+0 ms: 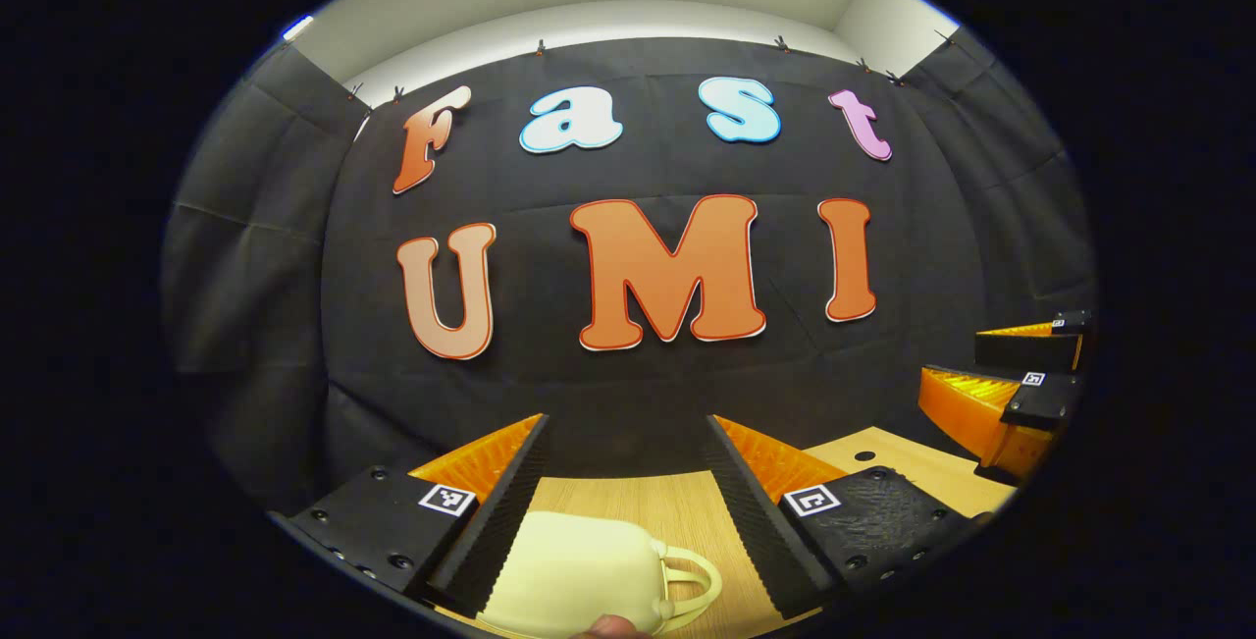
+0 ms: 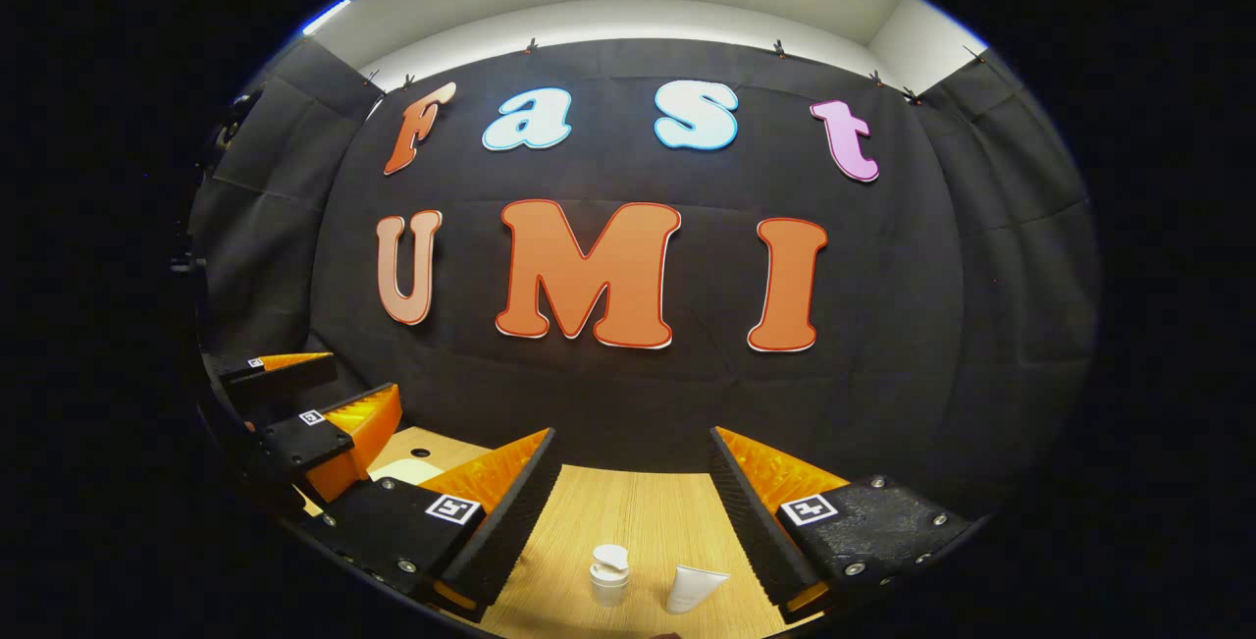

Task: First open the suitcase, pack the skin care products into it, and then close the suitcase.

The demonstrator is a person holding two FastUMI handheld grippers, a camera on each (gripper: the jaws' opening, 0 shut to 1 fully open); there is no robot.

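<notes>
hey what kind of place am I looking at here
Likely a recording booth, not a home: black cloth wall clipped up on all sides, a bare wooden table, and staged props, a cream suitcase, a small bottle and a tube.

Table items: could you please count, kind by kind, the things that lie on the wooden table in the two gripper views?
Cream suitcase: 1
White bottle with flip cap: 1
White tube: 1
Total: 3
</notes>
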